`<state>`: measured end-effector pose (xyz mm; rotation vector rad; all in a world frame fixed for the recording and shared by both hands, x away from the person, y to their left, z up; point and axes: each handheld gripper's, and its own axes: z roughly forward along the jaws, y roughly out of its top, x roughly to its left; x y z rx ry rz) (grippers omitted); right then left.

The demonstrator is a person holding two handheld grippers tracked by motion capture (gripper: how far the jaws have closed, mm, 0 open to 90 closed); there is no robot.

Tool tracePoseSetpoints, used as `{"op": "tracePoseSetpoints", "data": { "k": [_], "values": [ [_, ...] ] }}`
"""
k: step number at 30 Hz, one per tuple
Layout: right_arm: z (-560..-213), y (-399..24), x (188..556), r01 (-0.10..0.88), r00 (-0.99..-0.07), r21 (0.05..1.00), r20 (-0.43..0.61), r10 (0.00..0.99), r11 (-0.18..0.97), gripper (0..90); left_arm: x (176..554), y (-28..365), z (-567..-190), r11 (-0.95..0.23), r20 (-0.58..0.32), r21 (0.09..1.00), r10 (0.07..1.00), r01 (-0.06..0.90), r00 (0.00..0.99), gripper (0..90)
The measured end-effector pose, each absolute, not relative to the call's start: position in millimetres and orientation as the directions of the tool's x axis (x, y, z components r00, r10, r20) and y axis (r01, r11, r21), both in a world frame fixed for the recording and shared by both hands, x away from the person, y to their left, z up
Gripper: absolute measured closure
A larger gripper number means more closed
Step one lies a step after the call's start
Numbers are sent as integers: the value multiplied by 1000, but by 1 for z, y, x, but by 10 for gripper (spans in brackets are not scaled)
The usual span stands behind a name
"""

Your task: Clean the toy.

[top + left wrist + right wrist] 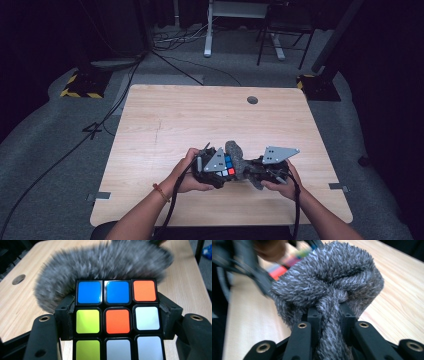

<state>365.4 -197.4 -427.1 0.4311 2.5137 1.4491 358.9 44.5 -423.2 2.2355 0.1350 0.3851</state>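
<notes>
I have the left gripper (117, 322) clamped on the puzzle cube (117, 320) to steady it just above the table (165, 120) near its front edge, while my right gripper (330, 315) pinches the grey fuzzy cloth (329, 285) against the cube's far face, apparently for wiping.

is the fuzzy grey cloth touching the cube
Touching. In the left gripper view the grey cloth presses over the top edge of the cube, with no gap between them.
</notes>
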Motion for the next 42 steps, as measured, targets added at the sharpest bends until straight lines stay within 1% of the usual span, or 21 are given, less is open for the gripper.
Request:
{"op": "tracePoseSetpoints", "data": {
  "k": [2, 6, 10, 12, 15, 18, 21, 23, 25, 27, 29, 32, 33, 37, 39, 42],
  "values": [
    [-424, -194, 361, 122, -939, 868, -57, 341, 481, 765, 360, 43, -425, -653, 235, 757, 221, -35, 947, 333],
    [-420, -190, 359, 99, -940, 881, -70, 335, 463, 766, 362, 42, -428, -644, 207, 765, 233, -9, 950, 332],
    [-416, -186, 353, 59, -943, 893, -97, 319, 446, 765, 363, 34, -434, -671, 213, 742, 222, -10, 951, 331],
    [-414, -184, 351, 53, -947, 897, -95, 308, 440, 765, 361, 29, -438, -676, 203, 737, 220, 0, 954, 331],
    [-414, -184, 350, 49, -945, 888, -108, 310, 458, 765, 360, 26, -438, -687, 218, 727, 217, -10, 951, 333],
    [-413, -194, 353, 67, -935, 886, -105, 339, 458, 764, 361, 33, -432, -660, 213, 752, 228, -10, 950, 334],
    [-421, -206, 363, 126, -927, 877, -63, 370, 464, 764, 363, 43, -425, -617, 197, 787, 252, 0, 948, 334],
    [-430, -210, 370, 160, -921, 858, -48, 387, 488, 764, 363, 48, -420, -607, 216, 795, 267, -10, 939, 334],
    [-436, -213, 377, 204, -922, 858, 7, 388, 471, 764, 363, 53, -418, -582, 195, 813, 272, 0, 942, 334],
    [-438, -211, 378, 208, -920, 854, 6, 391, 476, 763, 362, 56, -416, -576, 215, 817, 279, -16, 936, 334],
    [-439, -209, 378, 214, -922, 857, 19, 387, 468, 763, 361, 57, -416, -552, 208, 834, 276, -22, 938, 334],
    [-441, -208, 379, 221, -926, 863, 39, 377, 454, 763, 361, 56, -417, -553, 208, 833, 271, -25, 940, 334],
    [-442, -209, 379, 231, -933, 879, 79, 350, 418, 763, 361, 56, -418, -533, 192, 846, 271, -19, 943, 334],
    [-442, -214, 382, 261, -934, 899, 143, 328, 352, 765, 366, 61, -418, -477, 131, 879, 270, 14, 954, 331],
    [-442, -216, 383, 279, -935, 906, 181, 305, 319, 764, 367, 62, -419, -471, 114, 882, 266, 26, 957, 328],
    [-439, -217, 381, 263, -943, 919, 180, 281, 293, 764, 366, 59, -422, -510, 133, 860, 258, 18, 957, 324]
  ]
}}
